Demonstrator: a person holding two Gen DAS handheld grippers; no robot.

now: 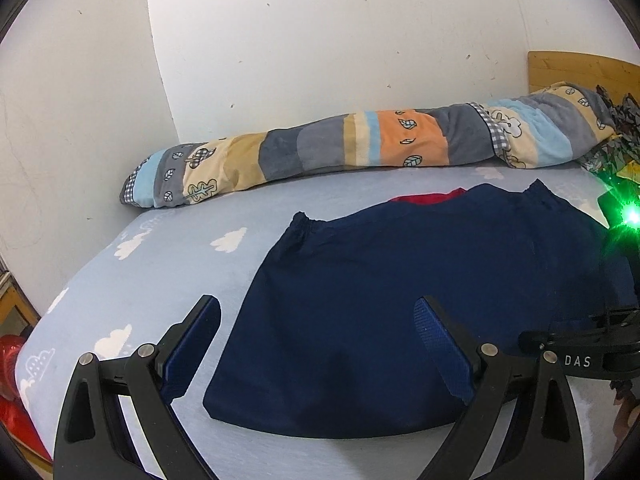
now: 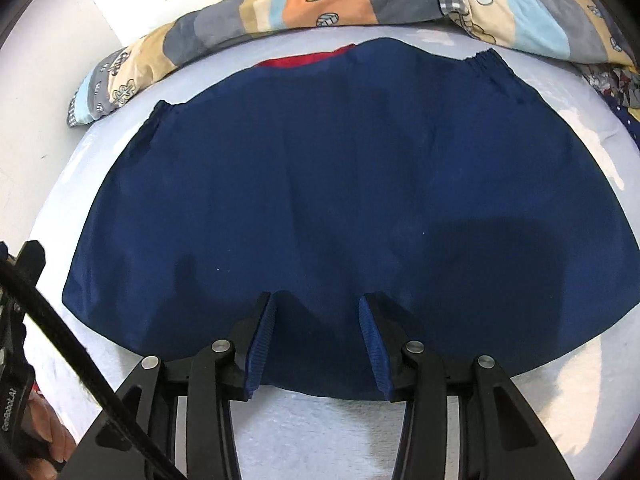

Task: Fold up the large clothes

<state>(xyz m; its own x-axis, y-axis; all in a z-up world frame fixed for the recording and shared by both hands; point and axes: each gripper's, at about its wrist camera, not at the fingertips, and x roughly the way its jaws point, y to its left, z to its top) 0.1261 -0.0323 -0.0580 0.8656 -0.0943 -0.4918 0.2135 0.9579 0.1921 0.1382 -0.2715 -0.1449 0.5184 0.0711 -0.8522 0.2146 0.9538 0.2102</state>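
both tongs, left [image 1: 318, 344] and right [image 2: 316, 336], gape empty over navy garment [image 2: 340, 184] on cloud-print bed sheet [image 1: 160, 264] by white wall [image 1: 320, 60].

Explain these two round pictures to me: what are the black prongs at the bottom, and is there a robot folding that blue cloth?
No robot here: a person holds a two-finger gripper in each hand, and a wide-angle camera on each looks along its fingers, hence the round pictures. One picture comes from the left gripper, the other from the right gripper. Both hover with jaws apart over a navy garment lying flat on a bed with a cloud-print sheet. Neither holds anything. Something red peeks out at the garment's far edge, and a rolled patchwork quilt lies along the wall behind. The right gripper's camera also catches a bit of the person's hand.
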